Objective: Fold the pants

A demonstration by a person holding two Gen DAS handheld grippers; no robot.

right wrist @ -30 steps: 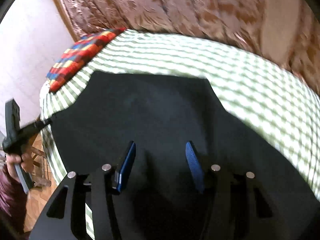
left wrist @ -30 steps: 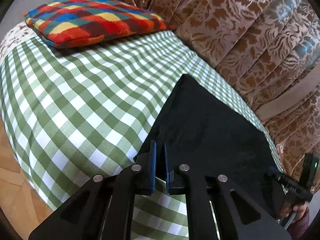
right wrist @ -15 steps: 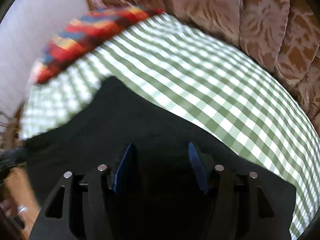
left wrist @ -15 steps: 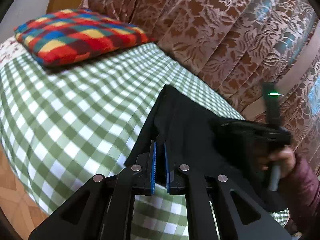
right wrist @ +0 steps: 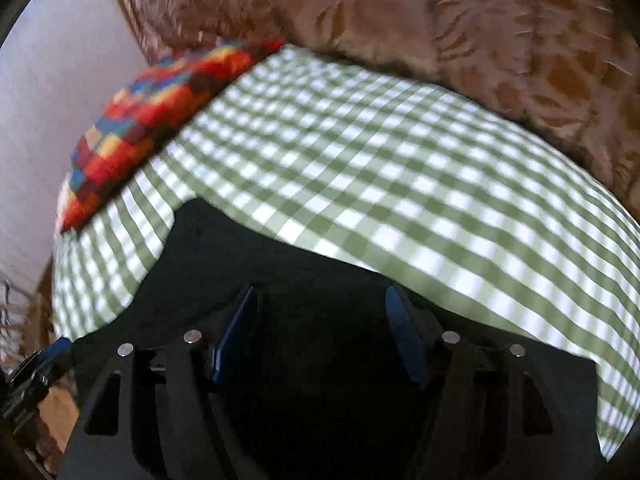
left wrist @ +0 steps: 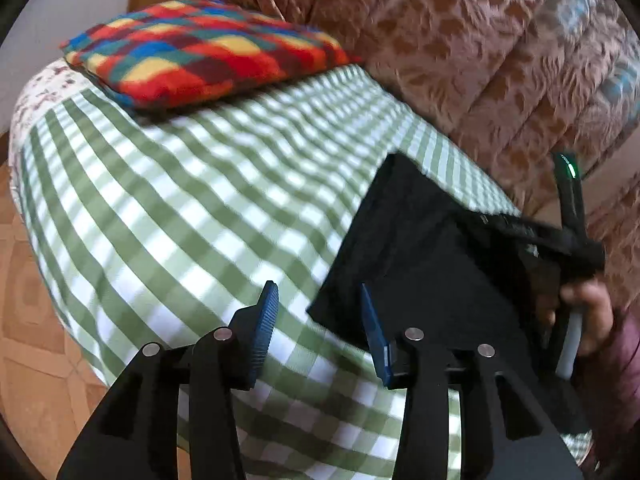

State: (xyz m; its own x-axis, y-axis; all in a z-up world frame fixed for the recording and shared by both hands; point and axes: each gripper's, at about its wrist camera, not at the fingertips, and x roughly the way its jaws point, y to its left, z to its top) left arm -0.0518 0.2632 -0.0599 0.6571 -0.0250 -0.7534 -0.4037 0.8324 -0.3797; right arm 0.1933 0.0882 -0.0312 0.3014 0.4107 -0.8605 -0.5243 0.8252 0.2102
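Black pants [left wrist: 420, 248] partly hidden behind the right gripper [right wrist: 320, 336]; motion blur throughout.
The left gripper [left wrist: 316, 320], previously clamped on the pants, is now spread; right jaws are held apart.

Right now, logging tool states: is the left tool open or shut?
Open. The left tool shows a wide gap between its blue pads, empty, at the corner of the black pants.

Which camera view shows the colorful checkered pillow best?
The left wrist view: the whole colorful pillow lies in sight on the green checkered cover, its top face toward the camera. The right wrist view shows the pillow only edge-on and blurred.
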